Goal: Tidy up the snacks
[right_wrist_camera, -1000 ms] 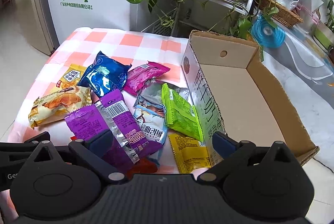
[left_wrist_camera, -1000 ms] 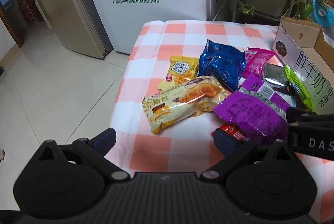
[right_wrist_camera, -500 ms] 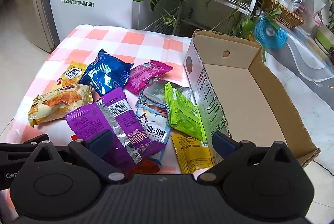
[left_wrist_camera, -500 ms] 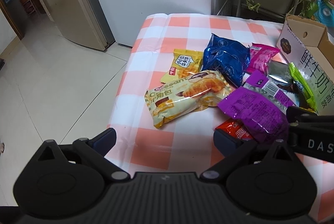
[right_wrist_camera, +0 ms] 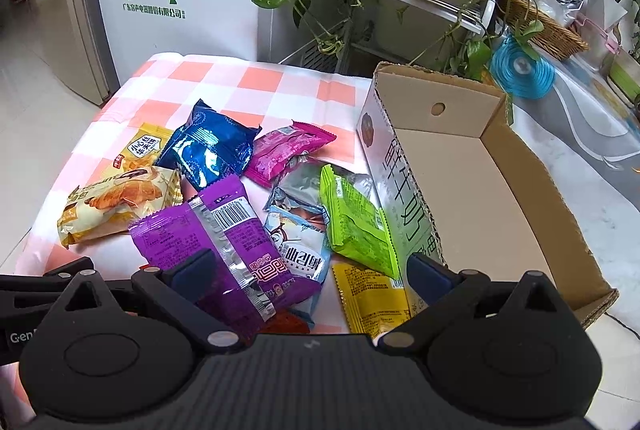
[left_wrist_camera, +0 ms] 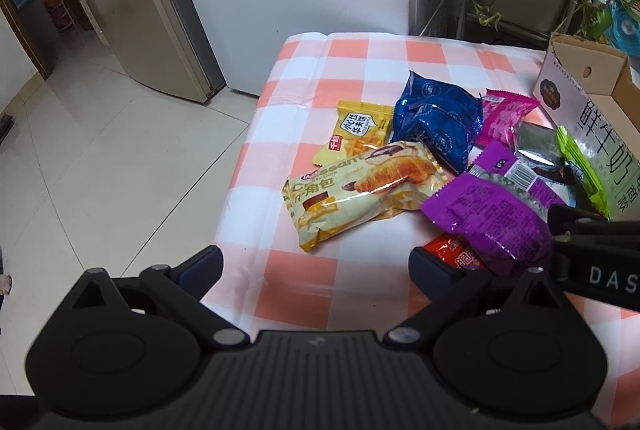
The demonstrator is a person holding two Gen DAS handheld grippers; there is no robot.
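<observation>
So the snacks were all piled loose on the checked tablecloth (left_wrist_camera: 320,65), nothing in the cardboard box (right_wrist_camera: 480,189) yet. The purple packet (right_wrist_camera: 208,230) lay closest to the right gripper (right_wrist_camera: 308,270), partly between its spread fingers, long axis running roughly away from the camera and tilted a bit left. Both of that gripper's fingers were wide apart and holding nothing. The left gripper (left_wrist_camera: 316,262) was also spread open and empty, hovering near the table's front edge, with the croissant pack (left_wrist_camera: 360,185) just ahead of it, lying crosswise. The box sat just right of the pile, touching the green packet (right_wrist_camera: 356,222). I'd guess the right hand goes for the purple one, being nearer to both it and the box.
</observation>
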